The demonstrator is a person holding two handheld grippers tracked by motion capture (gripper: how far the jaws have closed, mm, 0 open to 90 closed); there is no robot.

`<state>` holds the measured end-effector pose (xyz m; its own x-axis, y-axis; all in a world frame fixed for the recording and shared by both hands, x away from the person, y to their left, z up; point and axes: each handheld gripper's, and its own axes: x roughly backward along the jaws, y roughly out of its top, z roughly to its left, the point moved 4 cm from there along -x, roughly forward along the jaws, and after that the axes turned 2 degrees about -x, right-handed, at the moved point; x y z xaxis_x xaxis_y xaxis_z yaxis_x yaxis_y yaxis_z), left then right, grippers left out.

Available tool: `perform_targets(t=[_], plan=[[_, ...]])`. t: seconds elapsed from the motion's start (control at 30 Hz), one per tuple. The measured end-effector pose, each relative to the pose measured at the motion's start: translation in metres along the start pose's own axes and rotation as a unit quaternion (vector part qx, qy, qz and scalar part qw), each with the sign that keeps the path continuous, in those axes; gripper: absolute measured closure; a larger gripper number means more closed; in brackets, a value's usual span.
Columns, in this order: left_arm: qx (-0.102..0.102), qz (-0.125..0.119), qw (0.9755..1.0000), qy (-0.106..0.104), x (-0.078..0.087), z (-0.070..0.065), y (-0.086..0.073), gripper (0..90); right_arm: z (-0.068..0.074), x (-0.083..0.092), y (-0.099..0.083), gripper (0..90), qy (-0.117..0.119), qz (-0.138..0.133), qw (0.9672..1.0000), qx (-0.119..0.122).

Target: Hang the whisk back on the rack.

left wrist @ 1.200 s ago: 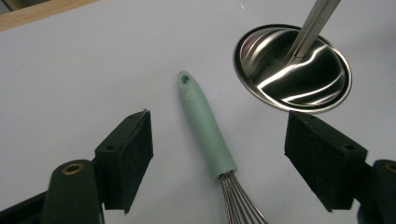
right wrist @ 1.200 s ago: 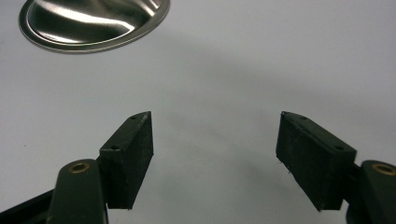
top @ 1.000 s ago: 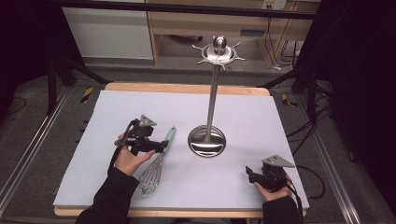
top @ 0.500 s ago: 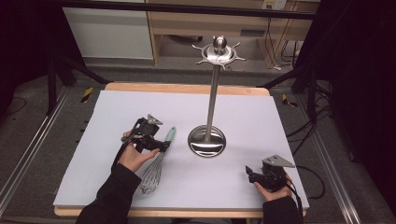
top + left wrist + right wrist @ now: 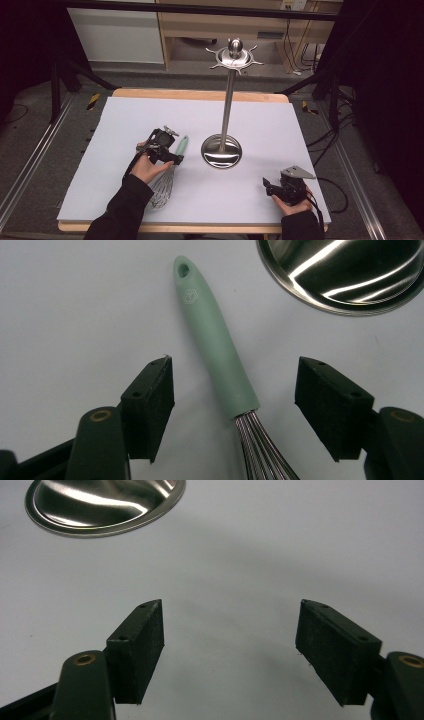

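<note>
Dark room, cables and a wooden shelf unit behind; pale grey surface (image 5: 250,120) on a wooden-edged table.

Steel utensil stand (image 5: 222,150) upright near centre: round base, thin pole, star-shaped hook crown at top.

Whisk (image 5: 167,172) flat on the surface at roughly 8 o'clock from the stand base, well apart from it. Mint-green handle (image 5: 212,342) pointing toward 1 o'clock, hanging hole at its tip, wire loops toward the near edge.

Left gripper (image 5: 162,147) held over the whisk, jaws spread wide, one either side of the handle's lower end, neither touching it.

Right gripper (image 5: 282,187) low near the surface at 5 o'clock from the base, jaws wide apart, nothing between them; base rim seen beyond.
</note>
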<state>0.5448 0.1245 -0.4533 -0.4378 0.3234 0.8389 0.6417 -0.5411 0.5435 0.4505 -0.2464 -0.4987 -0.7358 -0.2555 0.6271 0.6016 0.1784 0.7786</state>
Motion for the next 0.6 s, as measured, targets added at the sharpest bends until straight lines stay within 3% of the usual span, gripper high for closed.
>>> perform_targets(t=[0.3,0.6], plan=[[-0.006,0.02,0.9998,-0.001,-0.007,-0.001,-0.002,30.8,0.0,-0.001,0.0,28.1,0.001,0.001,1.0,0.005],[0.001,0.036,0.9993,-0.002,-0.014,0.0,-0.004,33.4,0.001,-0.001,0.0,28.2,0.001,0.003,1.0,0.003]])
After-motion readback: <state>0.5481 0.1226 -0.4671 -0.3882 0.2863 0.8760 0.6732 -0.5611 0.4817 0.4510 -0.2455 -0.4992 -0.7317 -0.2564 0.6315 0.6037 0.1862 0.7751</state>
